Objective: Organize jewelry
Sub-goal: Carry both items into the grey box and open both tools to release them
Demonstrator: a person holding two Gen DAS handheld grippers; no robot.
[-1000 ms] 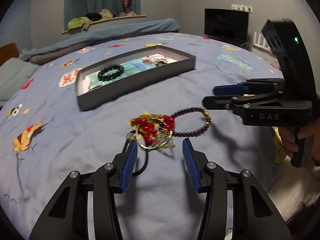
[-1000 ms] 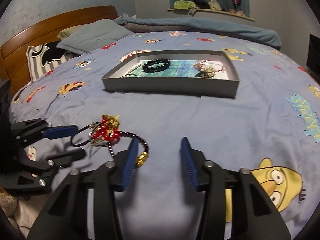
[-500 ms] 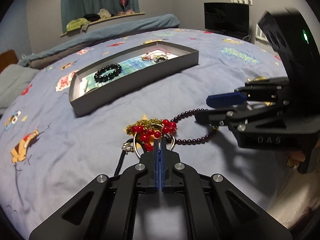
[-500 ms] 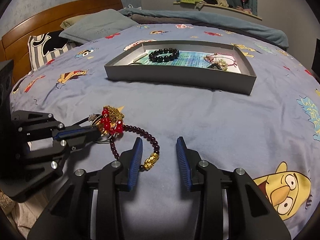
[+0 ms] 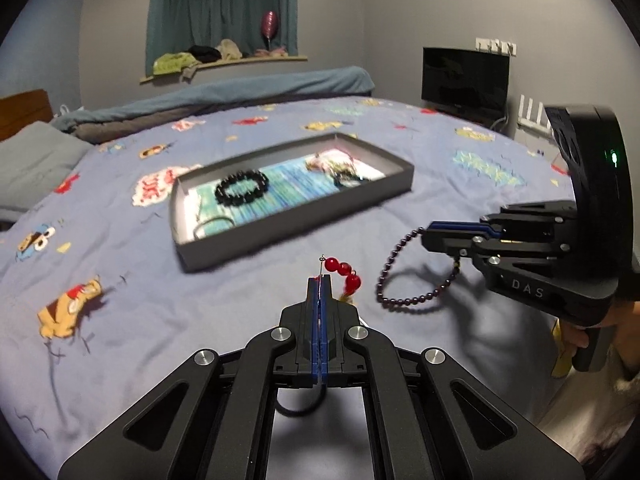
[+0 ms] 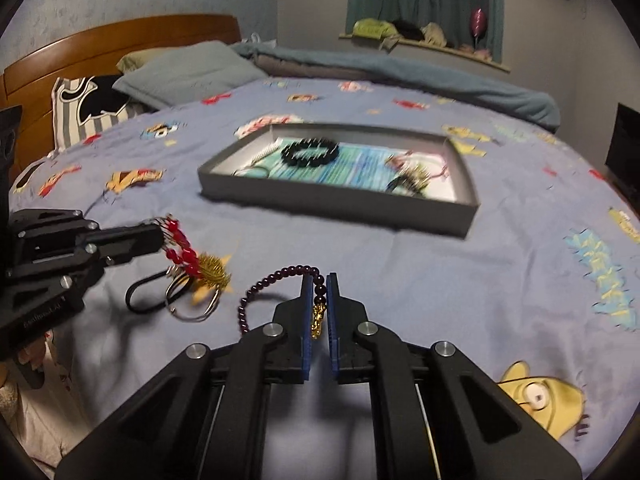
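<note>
My left gripper (image 5: 320,280) is shut on a red-bead and gold ornament (image 5: 344,274) and holds it above the bed; it also shows in the right wrist view (image 6: 182,250), with rings and a black loop hanging under it. My right gripper (image 6: 319,292) is shut on a dark purple bead bracelet (image 6: 276,276) with a gold charm, lifted off the sheet; the bracelet hangs from it in the left wrist view (image 5: 400,280). A grey tray (image 5: 280,236) lies beyond, holding a black bead bracelet (image 5: 242,188) and tangled pieces (image 5: 340,168).
The blue cartoon-print bedsheet (image 5: 120,280) spreads all around. Pillows (image 6: 188,72) and a wooden headboard (image 6: 100,44) lie at the far left of the right wrist view. A folded blanket (image 5: 220,96) runs along the far edge. A dark monitor (image 5: 466,80) stands past the bed.
The right gripper has shut on the purple bracelet and lifted it. The left gripper, shut half a second ago, has raised the red ornament off the sheet. The two pieces have come apart.
</note>
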